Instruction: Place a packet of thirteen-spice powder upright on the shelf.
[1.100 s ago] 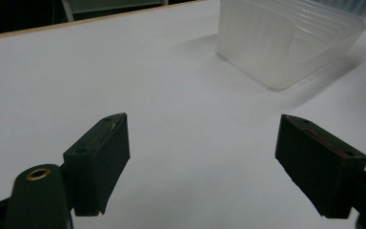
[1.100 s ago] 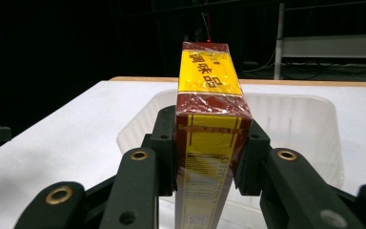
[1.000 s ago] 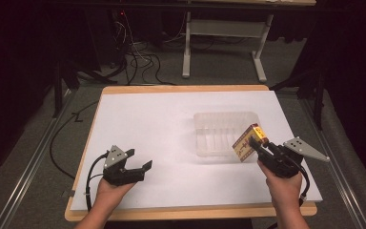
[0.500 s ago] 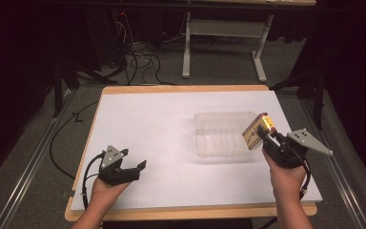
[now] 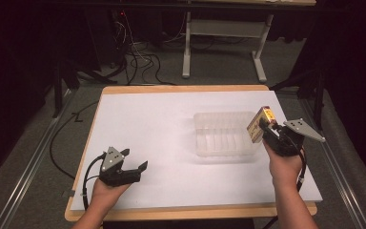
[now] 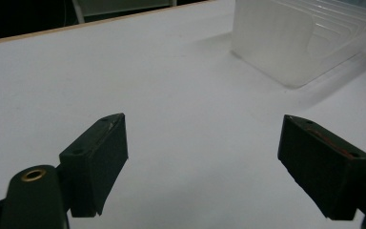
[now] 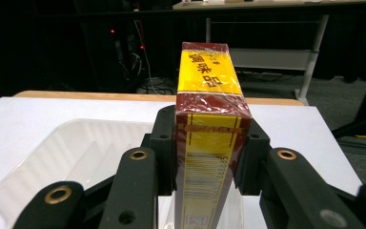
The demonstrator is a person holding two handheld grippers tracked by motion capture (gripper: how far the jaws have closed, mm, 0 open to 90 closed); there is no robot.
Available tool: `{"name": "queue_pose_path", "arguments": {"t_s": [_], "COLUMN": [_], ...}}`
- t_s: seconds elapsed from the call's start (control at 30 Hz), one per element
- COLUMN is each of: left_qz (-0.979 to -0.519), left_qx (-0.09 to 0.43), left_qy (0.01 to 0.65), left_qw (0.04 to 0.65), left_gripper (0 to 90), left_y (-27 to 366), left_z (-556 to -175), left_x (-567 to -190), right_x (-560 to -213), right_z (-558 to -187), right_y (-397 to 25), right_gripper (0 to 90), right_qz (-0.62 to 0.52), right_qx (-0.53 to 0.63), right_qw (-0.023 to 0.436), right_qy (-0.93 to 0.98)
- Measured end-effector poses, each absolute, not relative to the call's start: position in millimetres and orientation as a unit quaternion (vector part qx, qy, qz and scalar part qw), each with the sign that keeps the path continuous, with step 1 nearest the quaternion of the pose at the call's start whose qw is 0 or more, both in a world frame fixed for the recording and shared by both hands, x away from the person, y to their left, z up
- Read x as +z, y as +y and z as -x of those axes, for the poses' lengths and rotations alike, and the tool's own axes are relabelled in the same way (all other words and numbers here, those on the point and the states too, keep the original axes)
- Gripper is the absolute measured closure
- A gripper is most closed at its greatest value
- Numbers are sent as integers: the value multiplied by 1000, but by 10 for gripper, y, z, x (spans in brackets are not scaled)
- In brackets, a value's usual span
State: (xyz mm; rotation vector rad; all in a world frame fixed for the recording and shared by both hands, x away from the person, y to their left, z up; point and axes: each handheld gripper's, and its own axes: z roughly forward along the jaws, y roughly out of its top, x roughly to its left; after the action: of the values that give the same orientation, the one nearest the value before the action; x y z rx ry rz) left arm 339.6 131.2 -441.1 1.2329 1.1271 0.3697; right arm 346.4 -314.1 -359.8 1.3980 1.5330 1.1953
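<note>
Box: small yellow and dark red carton [image 7: 212, 138], wrapped in glossy film, held up in the air above the right end of the clear plastic tray [image 5: 226, 133], not yet inside it.
Handling: likely light and fairly stiff; the film looks slick, so a weak squeeze could let it slide, and a hard one could dent the card.
Hold: best on the two broad faces, near the middle, as now.
Right gripper [image 5: 270, 132]: closed on the box, one jaw flat on each broad face.
Left gripper [image 5: 132, 168]: jaws spread wide with nothing between them, low over the white table [image 5: 162, 129], well apart from the tray.
High view: shows both hands and the box's place over the tray.
Right gripper view: shows the barcode, the printed characters and the clamp itself.
Left gripper view: shows the tray's ribbed wall [image 6: 295, 43] from low down.
</note>
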Motion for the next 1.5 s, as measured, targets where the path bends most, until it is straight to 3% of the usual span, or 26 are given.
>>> {"name": "queue_pose_path", "arguments": {"t_s": [0.77, 1.5], "left_qz": [-548, -553], "left_qx": [162, 154], "left_qy": [486, 489], "left_qw": [661, 657], "left_gripper": [178, 183], "left_y": [1290, 1275], "left_z": [-3371, -3359], "left_x": [-4410, -4439], "right_x": [-3775, -4062], "right_z": [-3938, -4010], "right_y": [-3111, -3073], "right_gripper": [680, 680], "right_qz": [-577, -589], "right_qx": [405, 390], "right_qw": [397, 376], "right_qy": [588, 600]}}
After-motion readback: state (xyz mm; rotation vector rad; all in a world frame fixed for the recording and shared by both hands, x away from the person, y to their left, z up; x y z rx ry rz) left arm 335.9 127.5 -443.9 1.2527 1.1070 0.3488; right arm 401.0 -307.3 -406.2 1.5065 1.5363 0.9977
